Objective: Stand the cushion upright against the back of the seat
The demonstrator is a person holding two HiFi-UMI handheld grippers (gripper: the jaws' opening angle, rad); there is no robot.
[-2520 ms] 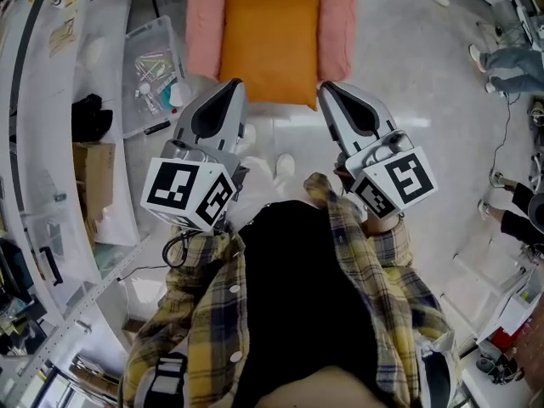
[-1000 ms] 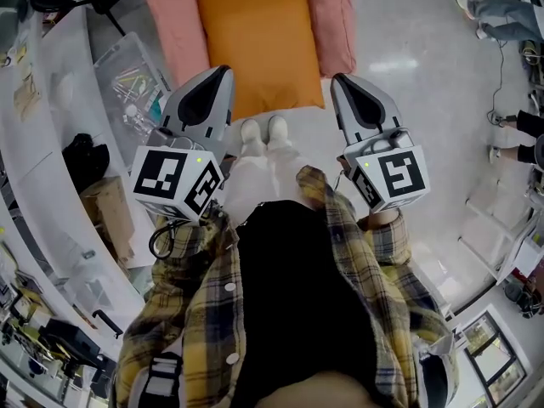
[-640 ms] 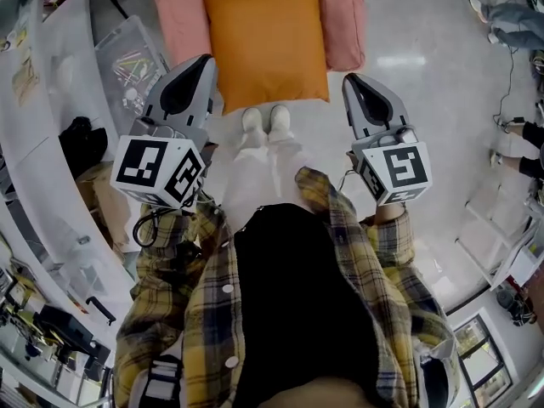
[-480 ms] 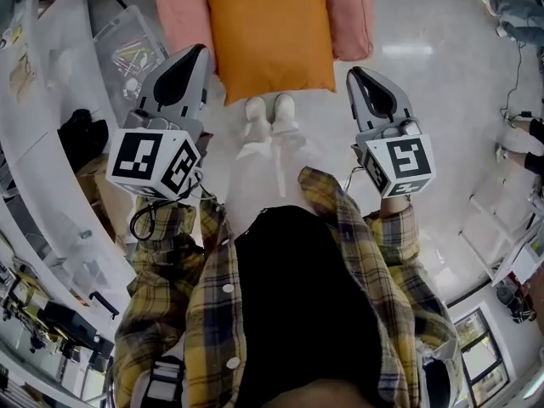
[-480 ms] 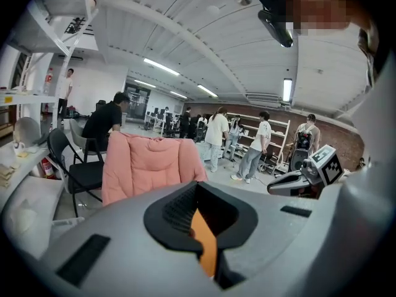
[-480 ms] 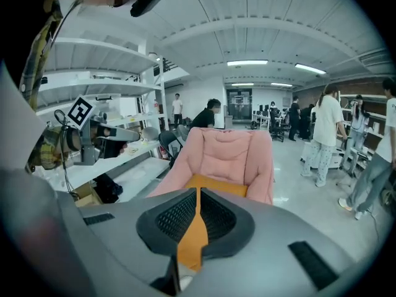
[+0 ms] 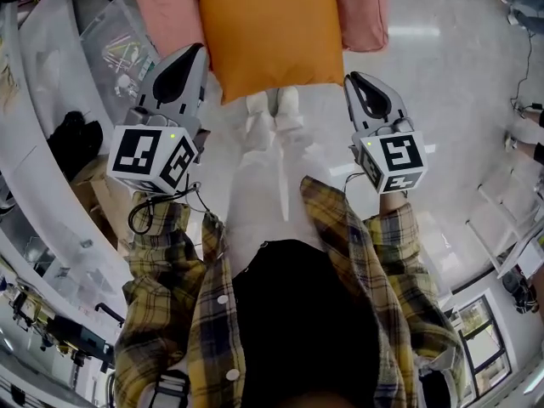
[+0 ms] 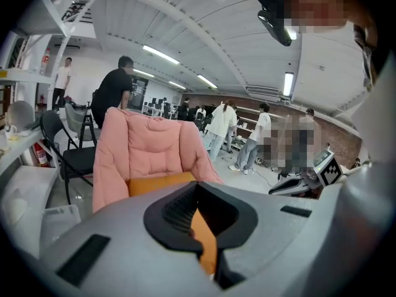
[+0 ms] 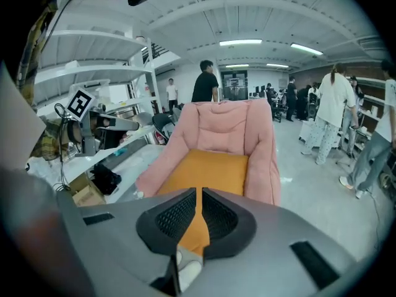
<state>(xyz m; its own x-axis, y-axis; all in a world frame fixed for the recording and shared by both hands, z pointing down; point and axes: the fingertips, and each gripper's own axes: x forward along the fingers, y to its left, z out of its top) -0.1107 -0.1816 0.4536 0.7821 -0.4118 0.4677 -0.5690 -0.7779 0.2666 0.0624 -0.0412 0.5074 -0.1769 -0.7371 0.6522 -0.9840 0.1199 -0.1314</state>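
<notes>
Both my grippers are clenched on nothing: the left gripper [image 7: 195, 53] has its jaws pressed together, and the right gripper [image 7: 354, 79] shows only a hairline seam between its ribbed pads [image 9: 176, 215]. The orange cushion [image 7: 268, 32] lies flat on the seat of the pink armchair [image 7: 364, 11], its near edge reaching past the ends of the armrests toward me (the padded backrest rises bare behind it, so it is not stood up yet). In my head view the left jaws point at the cushion's near left corner and the right jaws sit just off its near right corner; I cannot tell whether either tip touches the fabric. My white shoes [image 7: 274, 109] stand right at the cushion's front edge, between the two grippers. A clear plastic bin [image 7: 119, 53] of small items sits on the floor just left of the armchair. Several people stand farther back in the room.
</notes>
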